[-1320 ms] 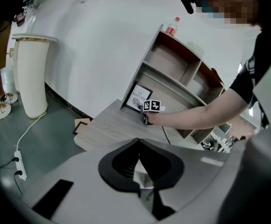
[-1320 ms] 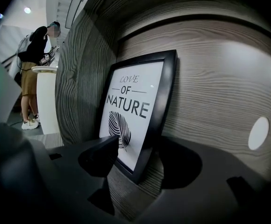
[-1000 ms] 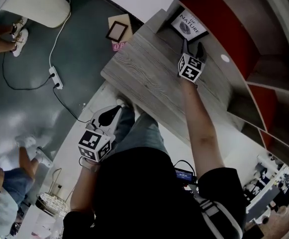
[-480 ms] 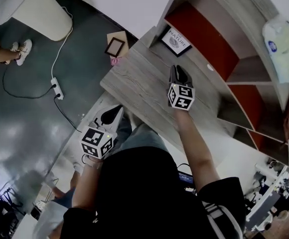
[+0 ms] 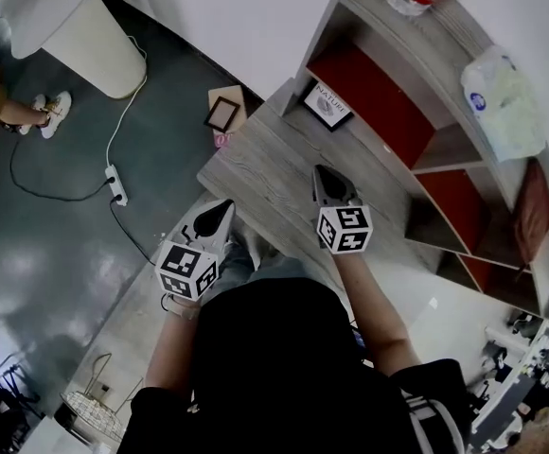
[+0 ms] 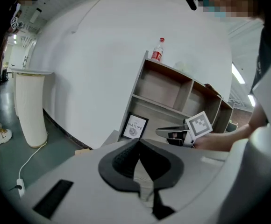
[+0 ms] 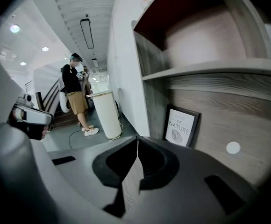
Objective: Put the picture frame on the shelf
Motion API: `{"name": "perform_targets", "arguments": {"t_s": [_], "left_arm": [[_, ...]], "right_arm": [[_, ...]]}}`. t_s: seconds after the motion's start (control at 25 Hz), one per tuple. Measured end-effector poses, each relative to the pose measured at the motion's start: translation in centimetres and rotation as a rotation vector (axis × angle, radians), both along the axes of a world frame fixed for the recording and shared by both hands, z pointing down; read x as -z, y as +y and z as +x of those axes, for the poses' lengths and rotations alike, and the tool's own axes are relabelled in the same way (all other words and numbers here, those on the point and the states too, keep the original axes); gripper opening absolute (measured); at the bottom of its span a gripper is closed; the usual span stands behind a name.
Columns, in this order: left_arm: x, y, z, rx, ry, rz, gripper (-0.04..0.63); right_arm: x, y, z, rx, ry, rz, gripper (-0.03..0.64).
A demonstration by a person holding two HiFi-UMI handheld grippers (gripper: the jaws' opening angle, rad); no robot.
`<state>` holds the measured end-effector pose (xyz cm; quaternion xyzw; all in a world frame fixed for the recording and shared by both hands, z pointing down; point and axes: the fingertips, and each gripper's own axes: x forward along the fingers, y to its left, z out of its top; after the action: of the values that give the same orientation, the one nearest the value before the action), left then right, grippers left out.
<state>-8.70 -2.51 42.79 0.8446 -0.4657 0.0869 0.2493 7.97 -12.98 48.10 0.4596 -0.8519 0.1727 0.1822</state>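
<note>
The right gripper has just closed its jaws, which meet with nothing between them. The left gripper is likewise pressed together and empty. The frame stands on the bottom board of the shelf, at the end by the wall. It leans on the back panel, well apart from both grippers.

Indoor hall: ceiling spotlights, white pedestal
</note>
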Motion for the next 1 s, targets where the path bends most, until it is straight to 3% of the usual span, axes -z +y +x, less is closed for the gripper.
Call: {"name": "perform_targets", "arguments": {"t_s": [0.44, 0.76, 1.0], "left_arm": [[5.0, -0.5, 0.6, -0.023, -0.046, 0.118, 0.008], [9.4, -0.7, 1.2, -0.045, 0.002, 0.216, 0.008], [11.1, -0.7, 1.7, -0.064, -0.011, 0.264, 0.008]], "right_arm": [[10.0, 4.8, -3.4, 0.228, -0.036, 0.129, 0.002], [14.8, 6.7, -4.1, 0.296, -0.074, 0.203, 0.002], [16.3, 7.3, -4.7, 0.317, -0.07, 0.266, 0.002]]}}
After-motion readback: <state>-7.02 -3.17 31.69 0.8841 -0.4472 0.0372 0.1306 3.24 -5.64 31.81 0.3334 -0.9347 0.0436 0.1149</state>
